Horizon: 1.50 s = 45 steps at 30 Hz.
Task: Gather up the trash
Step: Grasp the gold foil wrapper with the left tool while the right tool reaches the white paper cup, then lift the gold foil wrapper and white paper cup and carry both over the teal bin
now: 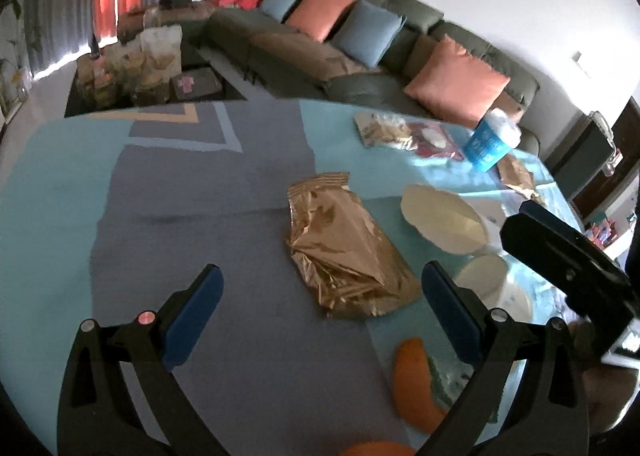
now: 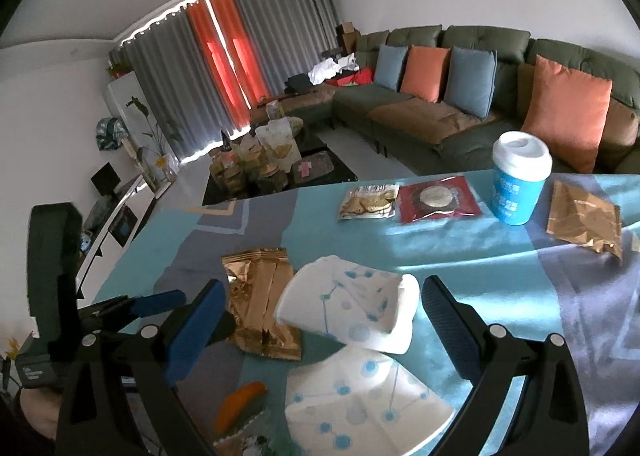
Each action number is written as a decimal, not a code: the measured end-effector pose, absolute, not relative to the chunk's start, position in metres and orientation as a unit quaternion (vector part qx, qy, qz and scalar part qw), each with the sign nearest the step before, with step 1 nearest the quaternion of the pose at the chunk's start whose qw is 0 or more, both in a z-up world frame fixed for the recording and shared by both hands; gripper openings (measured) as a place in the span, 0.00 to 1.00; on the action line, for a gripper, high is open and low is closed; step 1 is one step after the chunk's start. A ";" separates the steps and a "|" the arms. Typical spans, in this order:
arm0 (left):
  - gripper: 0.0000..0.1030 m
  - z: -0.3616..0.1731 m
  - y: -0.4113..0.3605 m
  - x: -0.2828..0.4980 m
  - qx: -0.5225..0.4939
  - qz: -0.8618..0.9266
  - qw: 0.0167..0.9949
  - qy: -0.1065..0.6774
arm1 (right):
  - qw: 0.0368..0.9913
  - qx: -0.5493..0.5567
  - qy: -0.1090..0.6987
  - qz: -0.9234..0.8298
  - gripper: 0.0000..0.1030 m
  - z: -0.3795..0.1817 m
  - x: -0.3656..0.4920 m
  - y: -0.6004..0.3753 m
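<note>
A crumpled gold foil wrapper [image 1: 346, 252] lies on the blue-grey tablecloth [image 1: 200, 216]; my left gripper [image 1: 320, 292] is open just short of it and empty. It also shows in the right wrist view [image 2: 260, 304]. My right gripper [image 2: 320, 304] is open above two crushed white paper cups with blue dots, one upper [image 2: 352, 306] and one lower [image 2: 364, 404]. Orange peel [image 1: 416, 388] lies near the front edge, also in the right view [image 2: 240, 404]. A second gold wrapper [image 2: 584, 220] lies at the far right.
A blue cup with a white lid [image 2: 516, 180] stands at the table's back, next to a red snack packet [image 2: 438, 198] and a chip packet [image 2: 368, 202]. A green sofa with cushions [image 2: 460, 96] and a cluttered coffee table [image 2: 272, 164] lie beyond.
</note>
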<state>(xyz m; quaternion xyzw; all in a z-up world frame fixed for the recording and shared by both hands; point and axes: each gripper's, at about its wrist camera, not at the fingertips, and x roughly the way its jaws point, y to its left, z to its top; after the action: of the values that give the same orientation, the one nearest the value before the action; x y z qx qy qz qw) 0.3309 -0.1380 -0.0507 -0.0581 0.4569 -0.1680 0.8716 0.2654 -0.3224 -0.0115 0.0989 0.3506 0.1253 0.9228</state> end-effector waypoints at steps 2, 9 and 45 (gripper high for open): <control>0.95 -0.055 -0.142 0.340 -0.058 -0.171 0.867 0.465 | 0.920 0.101 0.357 0.124 0.92 -0.015 0.271 -0.322; 0.95 -0.070 -0.161 0.356 -0.032 -0.169 0.861 0.479 | 0.912 0.105 0.380 0.116 0.88 -0.025 0.282 -0.323; 0.27 -0.042 -0.152 0.334 -0.010 -0.176 0.890 0.420 | 0.918 0.118 0.359 0.123 0.71 -0.012 0.274 -0.325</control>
<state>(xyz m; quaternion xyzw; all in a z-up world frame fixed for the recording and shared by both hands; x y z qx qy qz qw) 0.3340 -0.1524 -0.0421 -0.0098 0.4201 -0.1759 0.8902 0.2740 -0.3245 -0.0117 0.1175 0.3592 0.1235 0.9176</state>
